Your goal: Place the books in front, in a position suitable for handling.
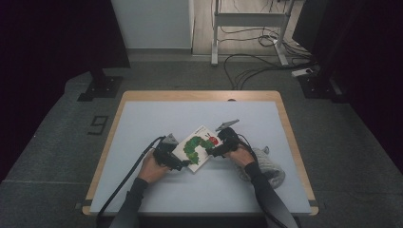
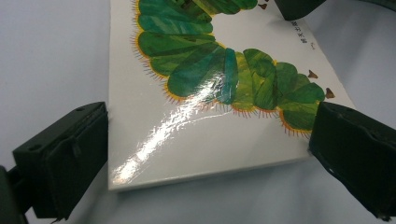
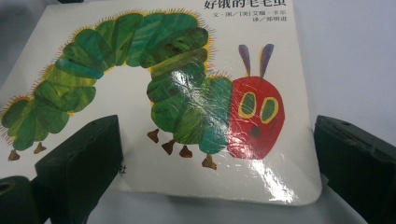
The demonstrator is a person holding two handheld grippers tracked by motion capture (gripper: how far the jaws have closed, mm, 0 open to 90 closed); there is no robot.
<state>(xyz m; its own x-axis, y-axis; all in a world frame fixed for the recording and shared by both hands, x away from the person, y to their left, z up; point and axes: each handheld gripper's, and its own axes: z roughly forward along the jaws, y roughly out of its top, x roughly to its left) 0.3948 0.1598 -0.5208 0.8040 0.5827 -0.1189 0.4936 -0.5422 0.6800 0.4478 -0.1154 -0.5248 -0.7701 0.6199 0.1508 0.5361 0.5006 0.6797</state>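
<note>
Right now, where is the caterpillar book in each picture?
High view: the caterpillar book lies at the table's middle, between both hands.
Left gripper view: it runs from the top down the centre, its near corner between the tongs.
Right gripper view: it covers the upper middle, its bottom edge between the tongs.
Shared landmark: the green caterpillar body.

Glossy board book between my matt black jaws

I am looking at the book, whose laminated card cover is shining with white glare and fine creases, while the jaws of my left gripper and right gripper are showing dull, slightly grainy plastic; the table top is lying smooth and matt, edged in pale wood.
</note>
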